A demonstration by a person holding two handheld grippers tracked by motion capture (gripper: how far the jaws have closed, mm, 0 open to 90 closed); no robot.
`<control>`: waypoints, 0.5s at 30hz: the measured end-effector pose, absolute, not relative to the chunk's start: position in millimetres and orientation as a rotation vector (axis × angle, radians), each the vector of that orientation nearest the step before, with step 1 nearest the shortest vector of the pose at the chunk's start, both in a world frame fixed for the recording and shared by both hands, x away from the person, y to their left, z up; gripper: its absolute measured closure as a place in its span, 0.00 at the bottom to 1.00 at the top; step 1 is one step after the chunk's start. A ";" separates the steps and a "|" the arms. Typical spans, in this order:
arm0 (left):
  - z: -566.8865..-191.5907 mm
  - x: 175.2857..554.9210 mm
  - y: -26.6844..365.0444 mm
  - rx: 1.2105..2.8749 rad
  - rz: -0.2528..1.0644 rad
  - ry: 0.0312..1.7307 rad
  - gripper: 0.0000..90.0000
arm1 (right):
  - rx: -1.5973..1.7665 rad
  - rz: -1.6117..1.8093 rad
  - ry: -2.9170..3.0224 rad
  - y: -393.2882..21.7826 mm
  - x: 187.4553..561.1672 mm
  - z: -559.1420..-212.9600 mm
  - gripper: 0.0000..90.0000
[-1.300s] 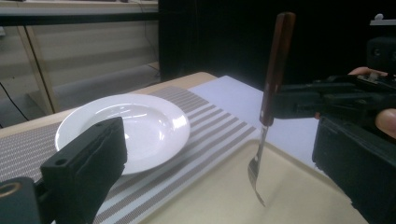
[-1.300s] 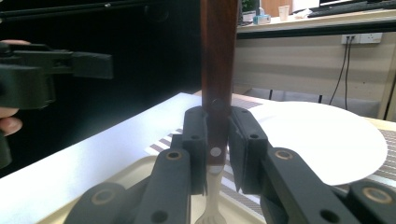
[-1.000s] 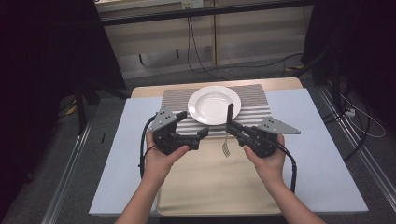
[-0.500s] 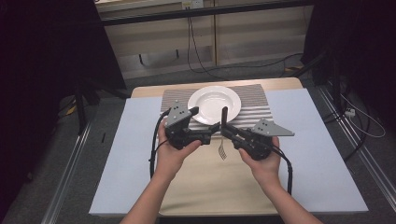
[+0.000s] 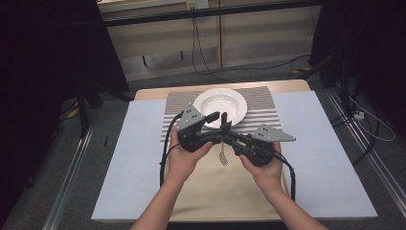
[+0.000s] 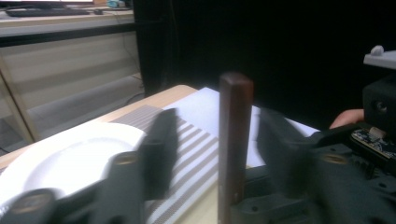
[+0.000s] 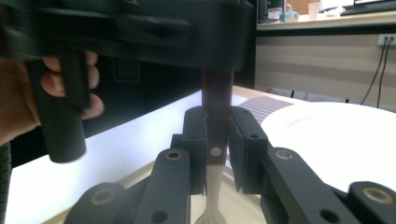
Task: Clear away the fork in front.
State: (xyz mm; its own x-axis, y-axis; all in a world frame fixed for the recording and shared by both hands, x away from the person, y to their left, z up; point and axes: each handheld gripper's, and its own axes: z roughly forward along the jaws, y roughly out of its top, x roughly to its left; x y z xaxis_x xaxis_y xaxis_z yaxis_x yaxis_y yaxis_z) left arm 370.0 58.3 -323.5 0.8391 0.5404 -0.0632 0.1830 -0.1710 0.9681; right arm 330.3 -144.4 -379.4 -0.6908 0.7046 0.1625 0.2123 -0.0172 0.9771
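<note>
Left gripper (image 5: pixel 218 120) moved right to the fork handle (image 6: pixel 235 135), jaws just closing around it

I find no writing, label, brand, number or sign that I can read anywhere here. My own tongs carry none, and the things on the far shelf at about one o'clock are too small and blurred for me to make out any print.
</note>
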 end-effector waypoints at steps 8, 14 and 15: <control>-325.9 368.3 64.7 1.719 0.299 0.563 0.89 | 0.888 1.743 1.879 -138.9 327.1 -378.8 0.84; -324.3 372.6 84.6 1.702 0.245 0.588 0.89 | 0.889 1.723 1.848 -148.7 325.0 -379.4 0.66; -324.0 372.6 86.7 1.709 0.239 0.590 0.89 | 0.880 1.722 1.840 -150.8 325.0 -379.8 0.62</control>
